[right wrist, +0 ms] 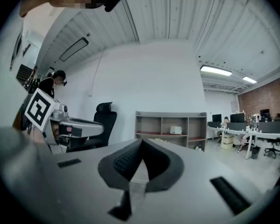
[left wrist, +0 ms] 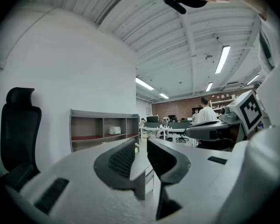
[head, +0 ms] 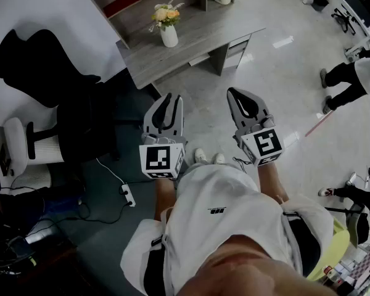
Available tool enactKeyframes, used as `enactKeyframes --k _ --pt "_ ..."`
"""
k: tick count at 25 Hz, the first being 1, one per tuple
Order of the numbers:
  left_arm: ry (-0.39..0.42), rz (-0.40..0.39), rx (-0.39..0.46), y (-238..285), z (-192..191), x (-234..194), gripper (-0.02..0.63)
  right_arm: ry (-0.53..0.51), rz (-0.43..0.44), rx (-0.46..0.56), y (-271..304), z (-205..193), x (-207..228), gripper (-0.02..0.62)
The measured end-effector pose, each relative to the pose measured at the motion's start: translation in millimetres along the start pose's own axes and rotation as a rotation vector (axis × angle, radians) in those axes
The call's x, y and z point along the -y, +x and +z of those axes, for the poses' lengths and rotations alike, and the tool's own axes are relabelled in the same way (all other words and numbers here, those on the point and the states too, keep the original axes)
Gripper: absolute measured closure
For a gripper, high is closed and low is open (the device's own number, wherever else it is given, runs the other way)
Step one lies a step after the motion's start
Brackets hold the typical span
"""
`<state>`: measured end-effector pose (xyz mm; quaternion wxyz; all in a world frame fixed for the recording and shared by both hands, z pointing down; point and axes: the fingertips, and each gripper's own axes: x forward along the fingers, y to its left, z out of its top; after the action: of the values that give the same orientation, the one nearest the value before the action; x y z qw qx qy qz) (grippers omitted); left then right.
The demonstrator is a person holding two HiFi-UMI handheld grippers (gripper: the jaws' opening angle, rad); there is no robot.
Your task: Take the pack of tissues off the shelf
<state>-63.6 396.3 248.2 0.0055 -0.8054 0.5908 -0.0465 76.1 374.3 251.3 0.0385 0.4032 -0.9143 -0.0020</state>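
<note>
Right gripper view: pack of tissues lies lengthwise along shelf

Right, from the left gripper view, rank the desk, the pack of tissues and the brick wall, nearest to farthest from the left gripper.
1. Desk, directly ahead, low.
2. Pack of tissues, on the shelf behind the desk, left.
3. Brick wall, across the room, centre-right.

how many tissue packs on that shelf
1. The tissue pack sits in the middle compartment of the shelf. More may be hidden lower down.
</note>
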Motion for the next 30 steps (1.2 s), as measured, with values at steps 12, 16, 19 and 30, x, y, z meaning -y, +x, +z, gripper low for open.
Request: enactKeyframes --k 12,16,19,30 --pt "-0.011 -0.023 0.005 18 -14 -27 0.522 -0.010 -0.014 0.003 38 -11 -10 0.571" --pt "-0.007 -0.045 0.007 30 -18 -34 0.522 -0.027 -0.061 0.020 52 -13 -3 0.571" --pt "-0.004 -0.055 0.005 40 -20 -40 0.522 -0.021 -0.082 0.020 63 -17 5 0.571" --pt "-0.014 -0.080 -0.005 102 -21 -43 0.522 -0.016 -0.089 0.000 93 -20 50 0.571"
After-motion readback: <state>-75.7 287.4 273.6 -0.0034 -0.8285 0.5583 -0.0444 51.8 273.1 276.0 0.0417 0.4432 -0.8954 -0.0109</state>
